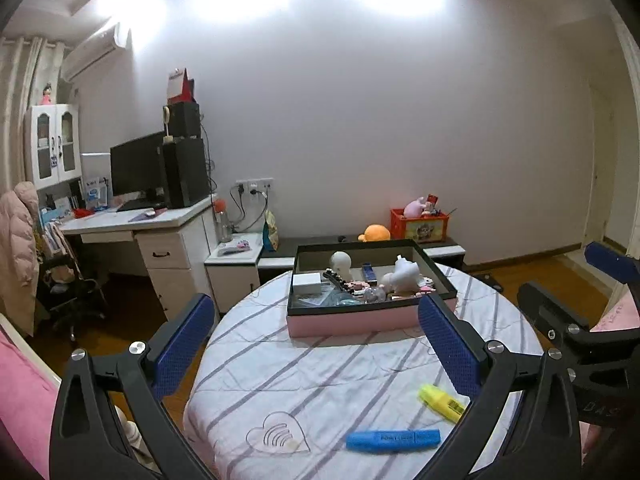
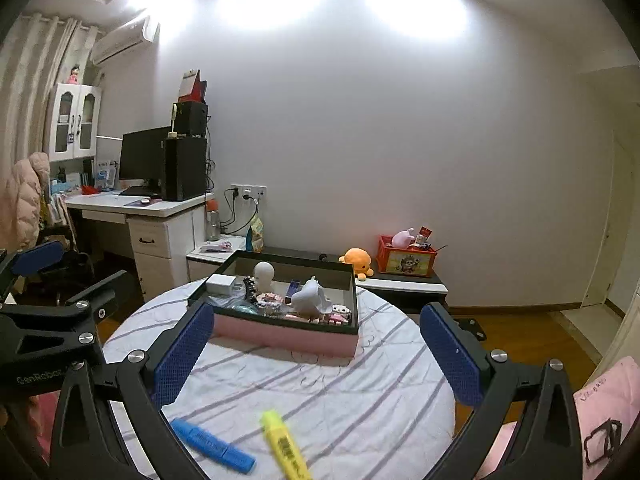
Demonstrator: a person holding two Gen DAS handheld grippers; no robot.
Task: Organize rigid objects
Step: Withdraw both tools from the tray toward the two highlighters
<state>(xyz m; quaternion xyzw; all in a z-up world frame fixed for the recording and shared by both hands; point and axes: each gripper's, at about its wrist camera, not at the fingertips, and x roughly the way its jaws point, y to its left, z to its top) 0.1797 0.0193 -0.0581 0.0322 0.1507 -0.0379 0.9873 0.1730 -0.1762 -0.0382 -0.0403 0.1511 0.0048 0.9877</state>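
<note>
1. Left gripper (image 1: 316, 344) is hovering over the near side of the round table (image 1: 256, 364), fingers standing wide apart, nothing sitting between the blue pads (image 1: 184, 344).
2. Right gripper (image 2: 316, 356) is doing the same beside it, fingers spread fully, nothing between them; its frame is showing at the right edge of the left wrist view.
3. Pink box (image 1: 360, 322) with a dark rim is sitting on the table's far half, beyond both grippers, apart from the pads.
4. Box is holding small rigid items: a white round head figure (image 1: 341, 263) at the far left, a white figurine (image 1: 404, 276) right of it, a white rectangular block (image 1: 307, 282) by the left wall, plus pink bits and a clear packet I cannot tell apart.
5. Blue highlighter (image 1: 393, 439) is lying flat on the striped cloth, well on the near side of the box, close to the table's near edge.
6. Yellow highlighter (image 1: 441, 398) is lying just beside the blue one, on its box side, angled, not touching it; in the right wrist view it is blurring near the bottom edge.
7. Orange plush (image 1: 376, 233) and red crate (image 1: 419, 225) are sitting on the low shelf behind the box, against the wall.
8. Desk with monitor (image 1: 138, 168) is standing left of the box, across the floor.
</note>
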